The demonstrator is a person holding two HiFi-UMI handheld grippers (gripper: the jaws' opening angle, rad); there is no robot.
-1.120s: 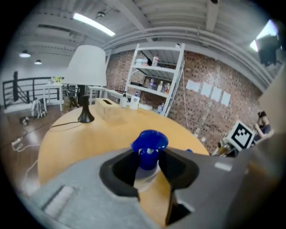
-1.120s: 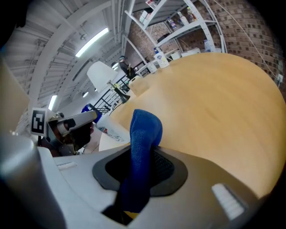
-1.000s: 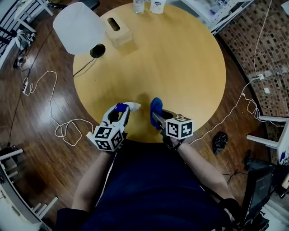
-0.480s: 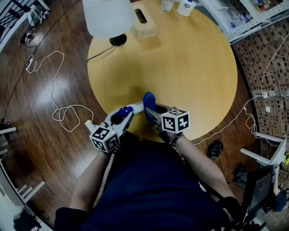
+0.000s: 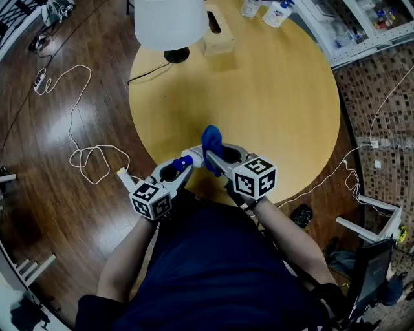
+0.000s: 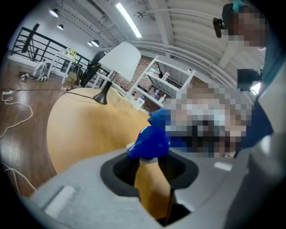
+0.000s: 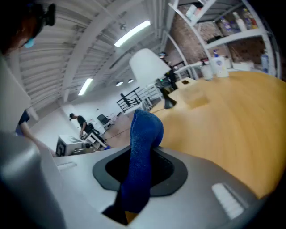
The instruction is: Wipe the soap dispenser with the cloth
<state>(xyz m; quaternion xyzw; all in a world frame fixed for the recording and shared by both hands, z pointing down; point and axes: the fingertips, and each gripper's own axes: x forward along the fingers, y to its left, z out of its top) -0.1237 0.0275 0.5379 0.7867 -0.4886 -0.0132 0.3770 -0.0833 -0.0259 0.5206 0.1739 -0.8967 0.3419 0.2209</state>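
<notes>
A small white soap dispenser [image 5: 194, 155] with a blue pump top is held off the round yellow table [image 5: 278, 97] near its front edge. My left gripper [image 5: 183, 163] is shut on it. In the left gripper view the blue top [image 6: 148, 143] sticks out between the jaws of the left gripper [image 6: 149, 162]. My right gripper [image 5: 217, 155] is shut on a blue cloth [image 5: 211, 138], which rests against the dispenser's far end. In the right gripper view the cloth [image 7: 143, 147] stands up folded out of the right gripper [image 7: 140, 172].
At the table's far side stand a lamp with a white shade [image 5: 169, 19], a wooden tissue box [image 5: 218, 39] and two bottles [image 5: 277, 11]. A white cable [image 5: 84, 155] loops over the wooden floor at left. White shelving [image 5: 362, 26] stands beyond the table at right.
The two grippers have come together: the cloth was apart from the dispenser and now touches its end. The right gripper rose and rolled; the left gripper shifted toward the table.
</notes>
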